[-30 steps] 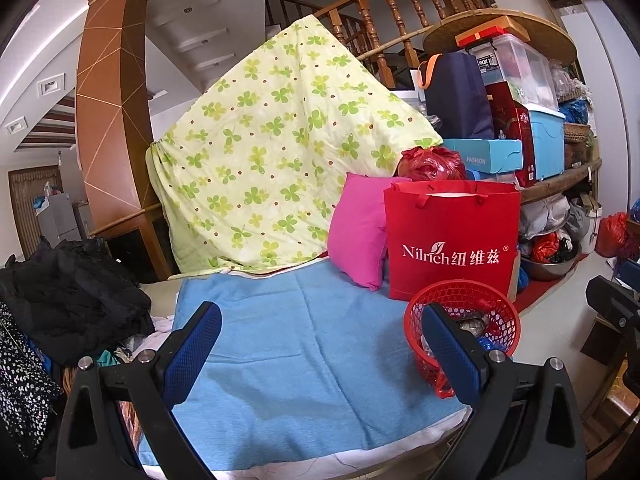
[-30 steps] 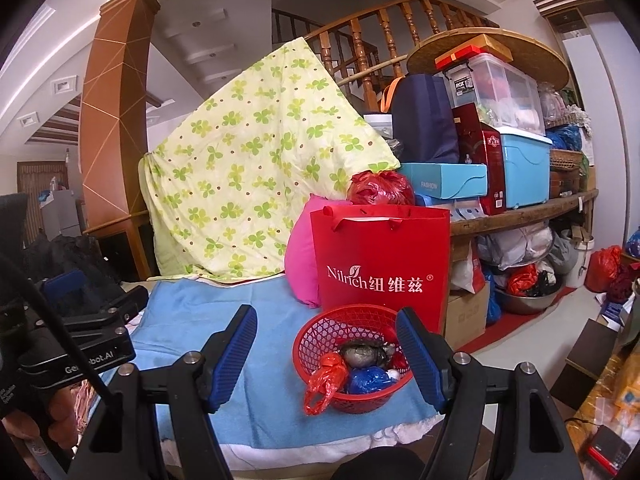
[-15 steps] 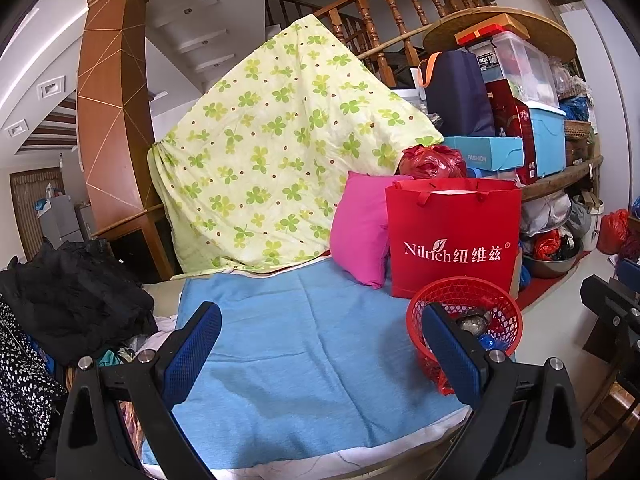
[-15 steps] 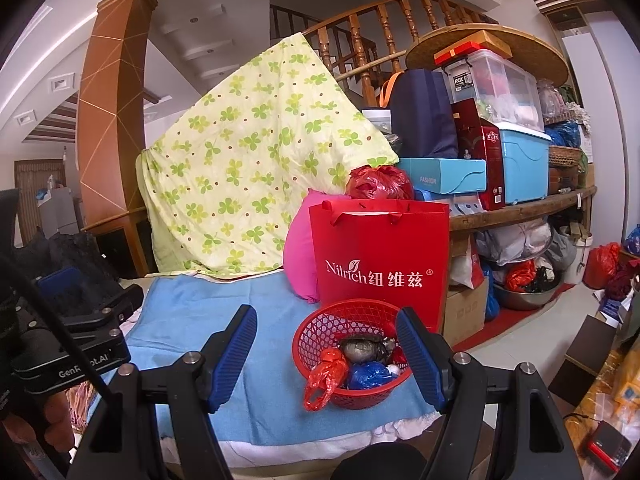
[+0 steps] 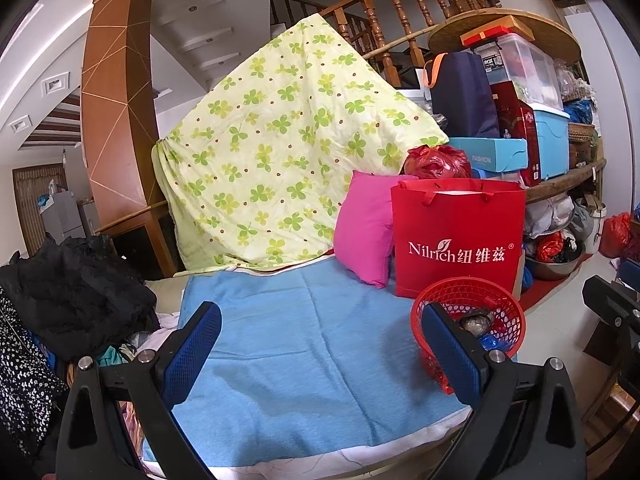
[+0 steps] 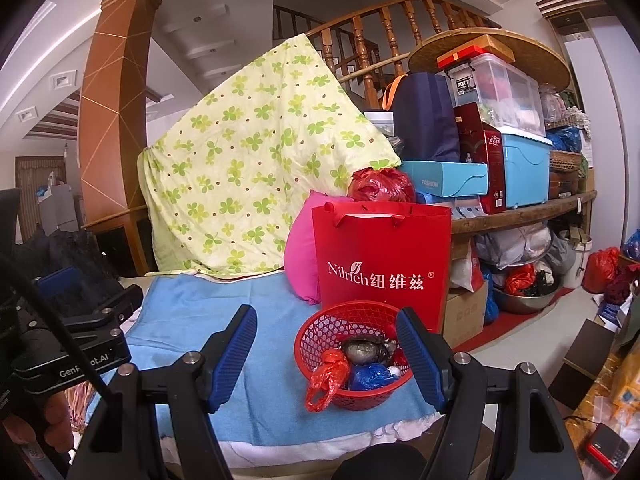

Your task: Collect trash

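The round red plastic mesh basket (image 6: 354, 354) holds a crumpled red plastic bag (image 6: 326, 376), a blue bag (image 6: 370, 376) and a grey lump (image 6: 362, 350), perhaps foil. It sits between the right gripper (image 6: 326, 354)'s open, empty jaws, near the right pad. The left gripper (image 5: 320, 354) gapes empty over the light-blue towel (image 5: 312, 344); the basket lies behind its right pad.

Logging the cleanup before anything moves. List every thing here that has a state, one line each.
red basket: upright on the blue towel, holding trash.
red plastic bag: crumpled, draped over the basket rim.
blue bag: crumpled inside the basket.
red paper bag: standing upright, top open.
blue towel: spread flat.
pink pillow: propped upright.
left claw: open, empty.
right claw: open, empty.
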`<state>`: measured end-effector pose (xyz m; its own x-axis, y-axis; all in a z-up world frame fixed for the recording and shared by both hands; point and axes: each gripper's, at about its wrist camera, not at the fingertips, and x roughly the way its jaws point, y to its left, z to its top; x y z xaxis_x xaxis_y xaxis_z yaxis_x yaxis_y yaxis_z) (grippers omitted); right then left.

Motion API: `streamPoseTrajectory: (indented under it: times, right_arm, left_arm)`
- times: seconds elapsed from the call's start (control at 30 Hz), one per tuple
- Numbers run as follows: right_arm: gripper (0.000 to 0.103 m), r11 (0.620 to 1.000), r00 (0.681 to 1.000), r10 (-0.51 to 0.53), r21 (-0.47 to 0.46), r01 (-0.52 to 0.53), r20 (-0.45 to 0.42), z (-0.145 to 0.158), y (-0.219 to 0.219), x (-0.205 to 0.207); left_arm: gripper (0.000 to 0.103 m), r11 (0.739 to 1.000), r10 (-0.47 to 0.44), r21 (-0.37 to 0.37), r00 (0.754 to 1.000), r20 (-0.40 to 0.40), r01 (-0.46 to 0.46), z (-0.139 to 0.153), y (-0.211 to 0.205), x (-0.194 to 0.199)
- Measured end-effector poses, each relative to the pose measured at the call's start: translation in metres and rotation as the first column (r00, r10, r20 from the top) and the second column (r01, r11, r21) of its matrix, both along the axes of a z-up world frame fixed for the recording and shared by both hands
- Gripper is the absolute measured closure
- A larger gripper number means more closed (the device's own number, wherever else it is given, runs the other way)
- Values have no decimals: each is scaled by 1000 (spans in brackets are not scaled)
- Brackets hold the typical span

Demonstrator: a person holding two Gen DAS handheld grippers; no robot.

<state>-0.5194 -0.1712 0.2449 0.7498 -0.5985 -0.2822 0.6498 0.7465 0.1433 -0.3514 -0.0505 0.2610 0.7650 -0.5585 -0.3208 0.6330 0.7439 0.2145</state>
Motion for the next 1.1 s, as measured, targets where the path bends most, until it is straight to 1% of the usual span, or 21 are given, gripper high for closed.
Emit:
streamPoseTrajectory:
  times: [0.77, 1.1]
  right_arm:
    - [28, 1000, 1000, 4, 4, -4, -4, -1, -2, 3]
    - [28, 1000, 1000, 1, 10, 0, -13, -9, -4, 4]
  left_arm:
    - [3, 1000, -4, 7, 1000, -10, 4, -3, 0, 4]
    - [3, 1000, -1, 12, 1000, -12, 2, -6, -2, 5]
